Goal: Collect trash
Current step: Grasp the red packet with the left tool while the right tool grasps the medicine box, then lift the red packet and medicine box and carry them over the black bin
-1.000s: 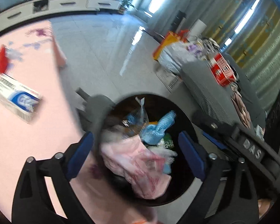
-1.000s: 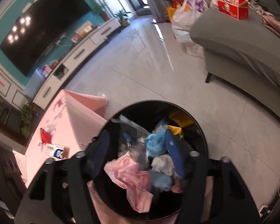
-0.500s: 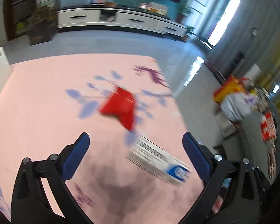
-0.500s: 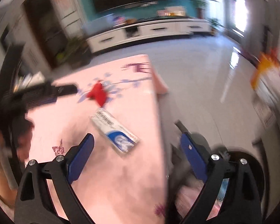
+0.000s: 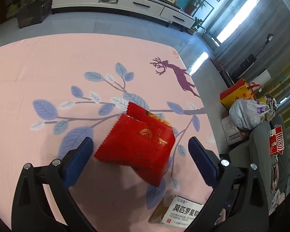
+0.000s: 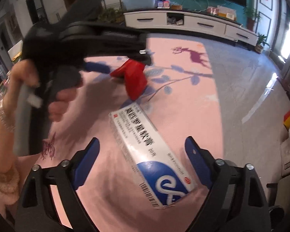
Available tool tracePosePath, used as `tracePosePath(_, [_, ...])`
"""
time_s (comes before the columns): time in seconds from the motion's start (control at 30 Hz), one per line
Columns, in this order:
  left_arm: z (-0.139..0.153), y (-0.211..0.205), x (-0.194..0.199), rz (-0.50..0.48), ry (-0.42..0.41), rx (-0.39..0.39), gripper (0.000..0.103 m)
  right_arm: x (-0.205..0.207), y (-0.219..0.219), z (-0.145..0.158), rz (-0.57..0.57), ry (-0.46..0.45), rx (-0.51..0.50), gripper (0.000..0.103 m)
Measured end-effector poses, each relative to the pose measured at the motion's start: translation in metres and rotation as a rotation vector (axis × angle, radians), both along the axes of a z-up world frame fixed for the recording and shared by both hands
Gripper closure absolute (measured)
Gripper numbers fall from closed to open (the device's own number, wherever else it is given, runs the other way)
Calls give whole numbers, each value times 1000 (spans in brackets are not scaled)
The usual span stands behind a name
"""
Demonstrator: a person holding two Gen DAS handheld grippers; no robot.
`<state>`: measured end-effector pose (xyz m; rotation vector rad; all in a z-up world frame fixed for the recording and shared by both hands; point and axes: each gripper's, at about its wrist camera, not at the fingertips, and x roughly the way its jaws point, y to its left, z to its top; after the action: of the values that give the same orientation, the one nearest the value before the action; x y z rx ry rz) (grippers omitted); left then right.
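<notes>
The left hand-held gripper (image 5: 140,154) stands with its jaws spread wide; they have just narrowed slightly. The red wrapper (image 5: 137,145) lies between its blue pads (image 5: 78,161), which stay clear of the wrapper on both sides. The wrapper is a torn foil packet with a gold emblem and a zigzag edge, lying crumpled on the pink worktop (image 5: 48,67), over the printed blue leaves and branch. Just past the right-hand pad, near the lower edge of the left wrist view, one end of the white medicine box (image 5: 180,213) shows.

The right hand-held gripper (image 6: 142,162) is also spread apart, its jaws having just narrowed. The medicine box lies flat on the worktop between its pads (image 6: 197,164), slanting from upper left to lower right, its blue-and-white end nearest the camera; neither pad presses on it. Beyond the box, the red wrapper lies further up the cloth under the black body of the left gripper, which a person's hand (image 6: 54,94) grips by its handle. A purple deer print (image 5: 174,73) marks the far corner of the cloth. A white TV cabinet (image 6: 193,24) stands behind on the grey floor.
</notes>
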<state>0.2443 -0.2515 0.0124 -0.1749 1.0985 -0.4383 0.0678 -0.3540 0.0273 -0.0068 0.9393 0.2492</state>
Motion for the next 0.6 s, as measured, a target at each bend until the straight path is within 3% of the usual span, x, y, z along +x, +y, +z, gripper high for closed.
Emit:
tracePosePath(0.07, [-4, -3, 1, -2, -25, 26, 18, 1, 2, -6, -11, 10, -28, 32])
tracePosePath(0.1, [-5, -5, 0, -3, -34, 47, 29, 2, 2, -8, -17, 18, -33, 37])
tracePosePath(0.17, [-4, -5, -4, 8, -54, 76, 36, 1, 1, -8, -33, 11, -34, 40])
tracePosePath(0.2, [-4, -4, -6, 19, -63, 94, 49, 1, 0, -7, -35, 11, -26, 46])
tracePosePath(0.23, [-3, -2, -8, 19, -67, 95, 53, 0, -2, -5, -37, 18, 2, 50])
tracePosePath(0.33, [-3, 8, -15, 53, -33, 48, 61, 0, -10, -5, -74, 44, 76, 52])
tracePosePath(0.43, [-1, 24, -25, 80, 1, 16, 62, -4, -7, -4, -101, 45, 64, 53])
tracePosePath(0.6, [24, 60, -76, 125, -65, 8, 62, -13, 0, -3, -161, 90, 41, 56])
